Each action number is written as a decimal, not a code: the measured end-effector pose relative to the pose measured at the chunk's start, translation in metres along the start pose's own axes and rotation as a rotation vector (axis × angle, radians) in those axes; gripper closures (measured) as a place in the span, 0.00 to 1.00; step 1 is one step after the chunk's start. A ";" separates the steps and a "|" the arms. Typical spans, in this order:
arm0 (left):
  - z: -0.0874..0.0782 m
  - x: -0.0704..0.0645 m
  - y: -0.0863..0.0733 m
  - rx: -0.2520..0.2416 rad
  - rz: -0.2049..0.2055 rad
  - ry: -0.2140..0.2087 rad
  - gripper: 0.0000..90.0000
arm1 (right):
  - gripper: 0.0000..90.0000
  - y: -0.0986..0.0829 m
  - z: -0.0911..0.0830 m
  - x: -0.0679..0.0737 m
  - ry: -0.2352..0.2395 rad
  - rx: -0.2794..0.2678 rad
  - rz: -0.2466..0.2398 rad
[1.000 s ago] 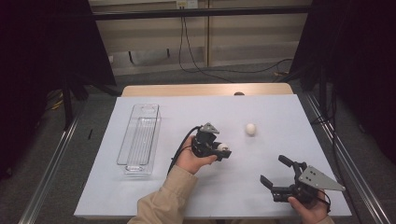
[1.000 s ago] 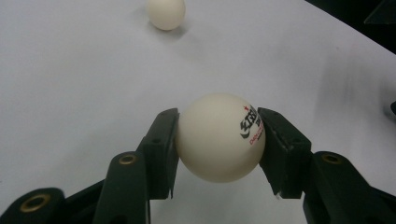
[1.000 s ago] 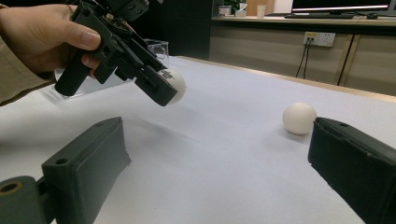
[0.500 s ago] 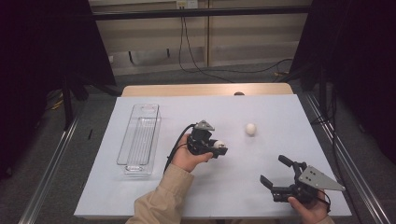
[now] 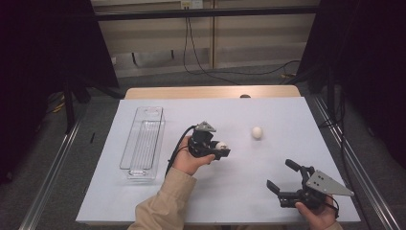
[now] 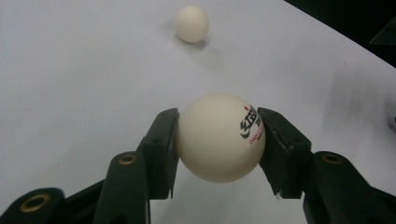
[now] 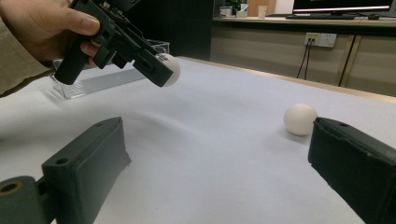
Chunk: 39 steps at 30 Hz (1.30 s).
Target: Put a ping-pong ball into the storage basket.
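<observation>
Gripping a white printed ball (image 6: 219,136) between both jaws, the left gripper (image 5: 216,150) sits at the centre of the high view, lifted off the white table (image 5: 239,191). A second ball (image 5: 257,132) lies to its upper right. At lower right, the right gripper (image 5: 282,179) rests with jaws spread wide. A clear tray (image 5: 142,143) stands at left.

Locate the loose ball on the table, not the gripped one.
In the high view the loose ball lies right of centre on the white table, right of the left gripper.
</observation>
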<state>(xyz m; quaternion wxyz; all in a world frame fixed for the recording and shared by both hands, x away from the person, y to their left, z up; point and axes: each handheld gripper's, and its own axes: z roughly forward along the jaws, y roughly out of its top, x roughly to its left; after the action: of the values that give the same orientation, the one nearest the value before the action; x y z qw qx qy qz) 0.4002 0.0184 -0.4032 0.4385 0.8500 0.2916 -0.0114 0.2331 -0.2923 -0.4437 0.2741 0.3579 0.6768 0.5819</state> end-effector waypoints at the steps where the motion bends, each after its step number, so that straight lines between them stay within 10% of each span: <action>1: 0.000 0.000 0.000 0.000 -0.001 0.002 0.57 | 0.04 0.000 0.000 0.000 0.001 0.000 -0.001; 39: -0.020 0.015 0.000 -0.003 -0.036 0.051 0.57 | 0.04 0.000 0.000 0.000 0.002 0.000 -0.001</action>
<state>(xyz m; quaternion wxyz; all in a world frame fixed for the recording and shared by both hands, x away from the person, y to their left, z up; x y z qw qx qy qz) 0.4075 0.0404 -0.3953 0.4319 0.8440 0.3180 0.0027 0.2329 -0.2923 -0.4435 0.2737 0.3568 0.6773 0.5823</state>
